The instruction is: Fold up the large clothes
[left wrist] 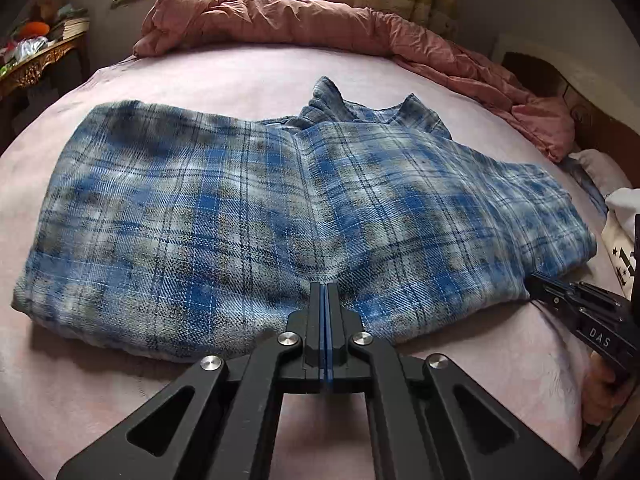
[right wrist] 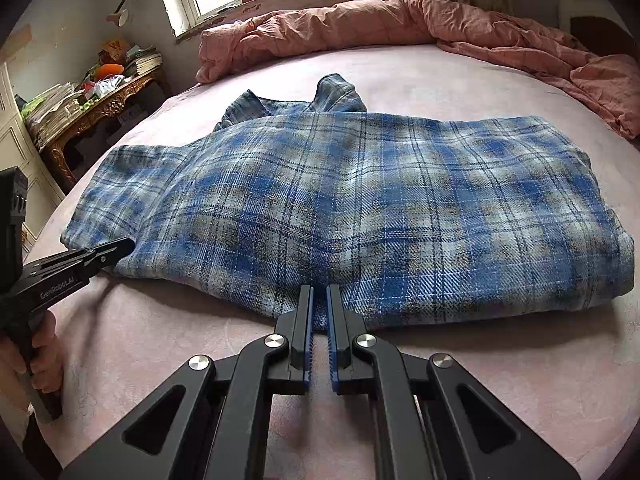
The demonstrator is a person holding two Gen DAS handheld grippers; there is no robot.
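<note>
on pink bed (left wrist: 240,80), blue plaid shirt (left wrist: 280,200) (collar far side), folded, rumpled

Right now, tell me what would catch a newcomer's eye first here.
The blue plaid shirt dominates, lying partly folded across the middle of the pink bed, collar toward the window. Both hand-held grippers meet its near hem: the left hand-held gripper fully shut, the right hand-held gripper pinching the cloth. Behind it, a rumpled salmon quilt runs along the bed's far edge.

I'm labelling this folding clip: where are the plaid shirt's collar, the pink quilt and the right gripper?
collar (right wrist: 336,92), right wrist view, its raised flap.
pink quilt (left wrist: 280,20), left wrist view, middle of the bunched roll.
right gripper (right wrist: 319,300), right wrist view, between its fingertips.
</note>
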